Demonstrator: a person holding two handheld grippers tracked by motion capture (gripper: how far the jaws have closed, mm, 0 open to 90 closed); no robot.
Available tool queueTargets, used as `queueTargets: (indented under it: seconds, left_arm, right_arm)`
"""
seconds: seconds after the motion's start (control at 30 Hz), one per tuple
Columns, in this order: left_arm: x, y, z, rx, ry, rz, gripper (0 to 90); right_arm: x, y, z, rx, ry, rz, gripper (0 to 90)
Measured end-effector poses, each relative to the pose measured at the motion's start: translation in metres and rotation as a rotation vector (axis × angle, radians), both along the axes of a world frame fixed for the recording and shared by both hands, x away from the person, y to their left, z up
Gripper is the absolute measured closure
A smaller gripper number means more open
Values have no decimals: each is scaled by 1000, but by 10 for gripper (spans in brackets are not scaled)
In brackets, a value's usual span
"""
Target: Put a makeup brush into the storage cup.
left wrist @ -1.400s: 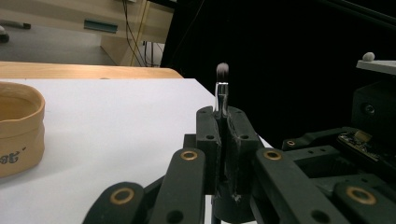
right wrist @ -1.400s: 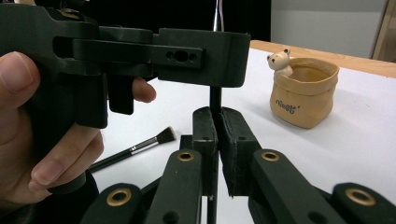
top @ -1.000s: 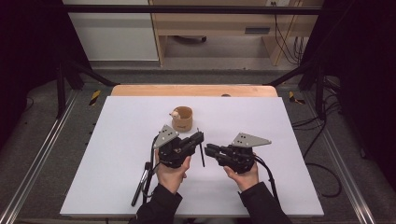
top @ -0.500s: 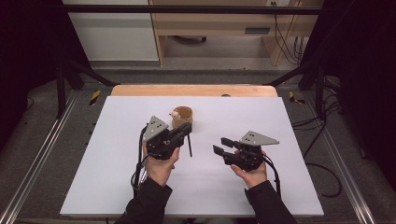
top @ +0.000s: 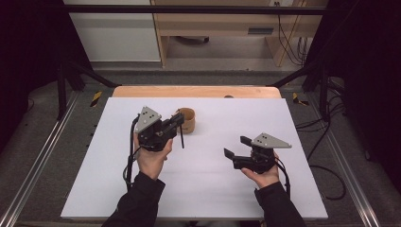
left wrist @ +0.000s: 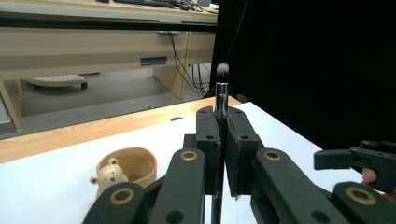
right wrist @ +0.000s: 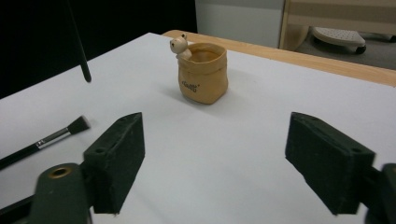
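Two grippers: both above the white worktop (top: pixel 198 189).
Left gripper (left wrist: pixel 223 140): jaws clamp a makeup brush (left wrist: pixel 221 88) upright, near the bear pot (top: pixel 186 120).
Right gripper (right wrist: pixel 215 154): jaws have just been opening, wide, nothing between.

A thin black makeup brush (left wrist: pixel 221 100) stands upright, bristles up, above the table beside a tan bear-faced pot (top: pixel 187 120).

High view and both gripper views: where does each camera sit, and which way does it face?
High view: above table, looking down; both forearms, left gripper, right gripper.
Left gripper view: on left gripper, facing far desk; jaws shut on brush.
Right gripper view: on right gripper, facing pot; jaws just opening, empty.
Shared: pot.
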State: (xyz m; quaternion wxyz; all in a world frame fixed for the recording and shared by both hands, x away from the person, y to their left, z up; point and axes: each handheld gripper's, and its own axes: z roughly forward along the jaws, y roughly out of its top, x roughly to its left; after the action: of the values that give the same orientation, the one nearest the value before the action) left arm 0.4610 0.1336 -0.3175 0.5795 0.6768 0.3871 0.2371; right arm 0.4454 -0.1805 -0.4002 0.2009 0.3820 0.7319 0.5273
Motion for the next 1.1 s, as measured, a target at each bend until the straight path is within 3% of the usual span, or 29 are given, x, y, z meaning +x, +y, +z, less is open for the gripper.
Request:
queueTargets:
  seconds: [0.3,0.6,0.87,1.1]
  left_arm:
    - [15,3,11,16,-12,21,849]
    - [33,-3,16,28,-17,30,849]
    - [49,-12,18,53,-28,41,849]
    - [66,-14,16,61,-11,53,849]
  right_arm:
    - [-4,-8,1,-13,-6,-6,115]
    - [-6,-17,1,-4,-4,-15,112]
    - [-6,-21,0,1,-3,-20,112]
    - [-6,-22,-1,-4,-1,-19,111]
